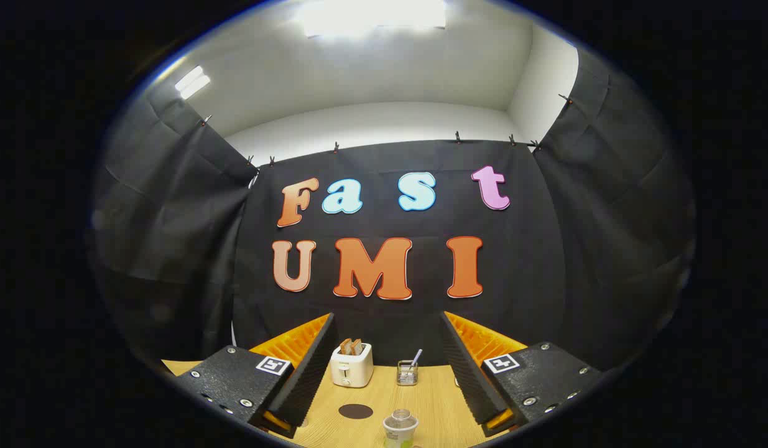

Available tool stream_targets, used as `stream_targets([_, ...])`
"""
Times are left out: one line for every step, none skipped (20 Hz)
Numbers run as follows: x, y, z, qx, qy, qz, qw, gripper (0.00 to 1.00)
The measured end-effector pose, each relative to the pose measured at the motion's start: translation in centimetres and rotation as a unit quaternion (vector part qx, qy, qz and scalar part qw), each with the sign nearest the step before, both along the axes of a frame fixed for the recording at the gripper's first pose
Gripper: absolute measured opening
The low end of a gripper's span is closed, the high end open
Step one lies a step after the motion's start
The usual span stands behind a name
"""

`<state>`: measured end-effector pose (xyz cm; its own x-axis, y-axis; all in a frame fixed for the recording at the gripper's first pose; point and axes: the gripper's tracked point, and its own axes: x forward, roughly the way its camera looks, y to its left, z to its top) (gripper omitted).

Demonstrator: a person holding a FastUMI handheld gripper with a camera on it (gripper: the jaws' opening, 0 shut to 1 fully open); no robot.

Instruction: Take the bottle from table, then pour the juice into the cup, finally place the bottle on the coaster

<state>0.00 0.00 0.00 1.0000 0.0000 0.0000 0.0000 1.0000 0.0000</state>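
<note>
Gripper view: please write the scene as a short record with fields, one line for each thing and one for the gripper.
surface: light wooden table
gripper: fingers open and wide apart, holding nothing
bottle: clear plastic bottle with a pale cap, upright, between the fingers, nearest to the camera
coaster: dark round flat coaster, on the table beside the bottle, toward the toaster
toaster: small white toaster with toast slices in it, beyond the fingers by the wall
basket: small wire basket holding a utensil, next to the toaster

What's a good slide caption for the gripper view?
Open gripper above wooden table: bottle nearest, coaster, toaster beyond.
</note>
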Motion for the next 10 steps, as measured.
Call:
stream_targets([-0.06,-0.14,0.01,-0.002,-0.001,-0.002,1.0,0.97])
stream_targets([-0.02,-0.14,-0.03,-0.002,-0.002,-0.002,1.0,0.97])
stream_targets([-0.08,-0.2,0.06,-0.002,-0.004,-0.003,1.0,0.97])
stream_targets([-0.09,-0.24,0.2,0.0,-0.005,-0.004,1.0,0.97])
stream_targets([-0.14,-0.3,0.32,0.0,-0.006,-0.004,1.0,0.97])
stream_targets([-0.14,-0.43,0.45,0.0,-0.007,-0.005,1.0,0.97])
stream_targets([-0.1,-0.45,0.49,0.0,-0.008,-0.005,1.0,0.97])
stream_targets([-0.16,-0.5,0.51,0.0,-0.007,-0.005,1.0,0.97])
stream_targets([-0.19,-0.36,0.51,0.001,-0.006,-0.003,1.0,0.97])
stream_targets([-0.21,-0.1,0.65,0.001,-0.007,0.0,1.0,0.97])
